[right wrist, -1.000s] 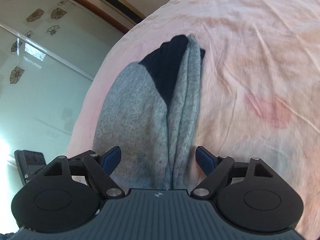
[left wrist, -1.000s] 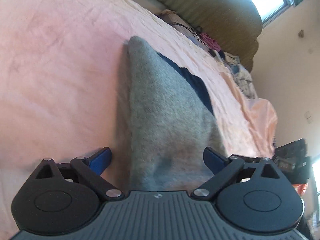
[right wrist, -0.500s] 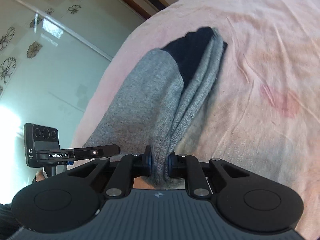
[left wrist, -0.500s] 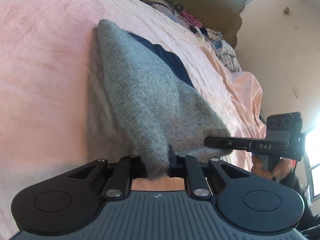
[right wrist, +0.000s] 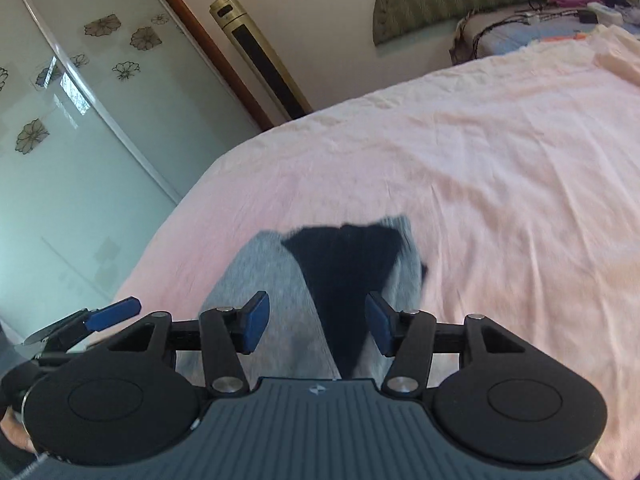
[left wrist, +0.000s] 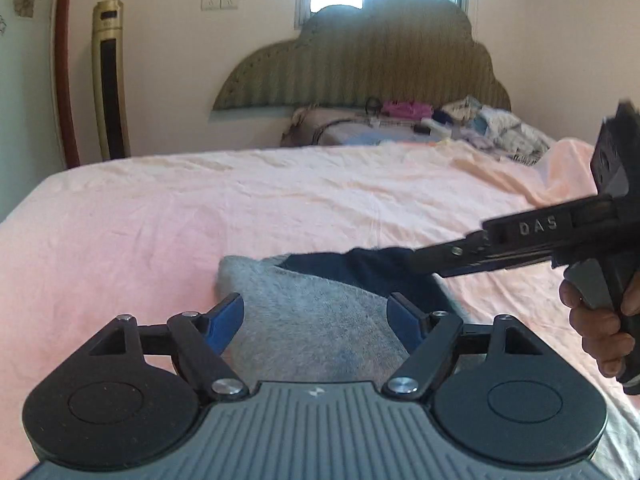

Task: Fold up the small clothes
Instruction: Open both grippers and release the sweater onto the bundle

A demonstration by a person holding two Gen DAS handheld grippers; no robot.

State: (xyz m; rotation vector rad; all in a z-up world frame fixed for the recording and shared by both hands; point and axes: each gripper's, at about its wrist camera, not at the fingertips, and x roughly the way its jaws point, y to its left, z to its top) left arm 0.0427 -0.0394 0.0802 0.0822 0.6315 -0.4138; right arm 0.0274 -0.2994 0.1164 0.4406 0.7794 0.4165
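A tall gold-coloured tower fan (left wrist: pixel 108 80) stands against the cream wall, far beyond and left of both pairs of jaws. A bed covered in a wrinkled pale pink sheet (left wrist: pixel 240 208) stretches ahead of them. The left gripper (left wrist: pixel 316 316) has its blue-padded jaws spread wide apart, holding nothing. Directly between and ahead of those jaws lies a grey knitted wool garment with a dark navy inner part (left wrist: pixel 304 320), resting flat on the sheet. In the right wrist view the right gripper (right wrist: pixel 318 322) likewise has its jaws wide apart and empty, with the same garment (right wrist: pixel 276 280) lying between and just beyond them, its navy section showing as a dark wedge nearer the right jaw. The picture there is motion-blurred. Far ahead, a scalloped olive padded headboard (left wrist: pixel 360 60) rises, with a heap of mixed clothes (left wrist: pixel 480 124) at its foot.
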